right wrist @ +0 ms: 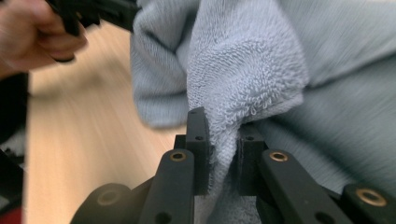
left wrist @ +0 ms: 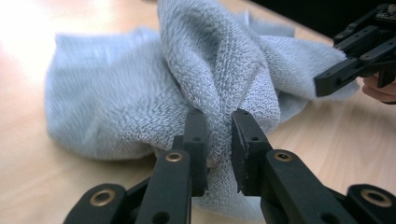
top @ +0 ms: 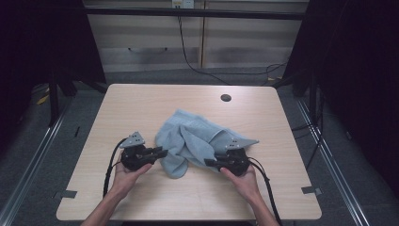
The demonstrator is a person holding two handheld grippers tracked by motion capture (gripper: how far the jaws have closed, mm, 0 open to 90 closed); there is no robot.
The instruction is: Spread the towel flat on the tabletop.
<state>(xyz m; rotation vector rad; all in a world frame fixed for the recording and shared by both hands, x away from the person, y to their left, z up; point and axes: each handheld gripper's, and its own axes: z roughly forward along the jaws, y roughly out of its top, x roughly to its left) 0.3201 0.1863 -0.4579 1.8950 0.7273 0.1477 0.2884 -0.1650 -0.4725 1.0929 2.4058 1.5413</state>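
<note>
Grey-blue terry, a crumpled towel (top: 195, 141), lay near the middle of the table (top: 141, 101), a little toward your side. You held it from both sides. Your left tongs (top: 160, 152) had a thick fold of the towel between the pads; in the left gripper view the cloth bulged up out of the narrow gap, so the pads pressed on it. Your right tongs (top: 210, 162) did the same on the other side: in the right gripper view a ridge of cloth stood pinched between the two pads. Both tongs were therefore narrow and gripping the towel, not empty.

I judged that the step in hand was the pick-up of the towel at two points, probably to spread it or to fold it. Most of the cloth rested on the table in a heap.

The next move called for lifting both hands together and pulling them apart gently, so the heap could open. You needed to keep both grips firm, because a thick fold can slip out.
</note>
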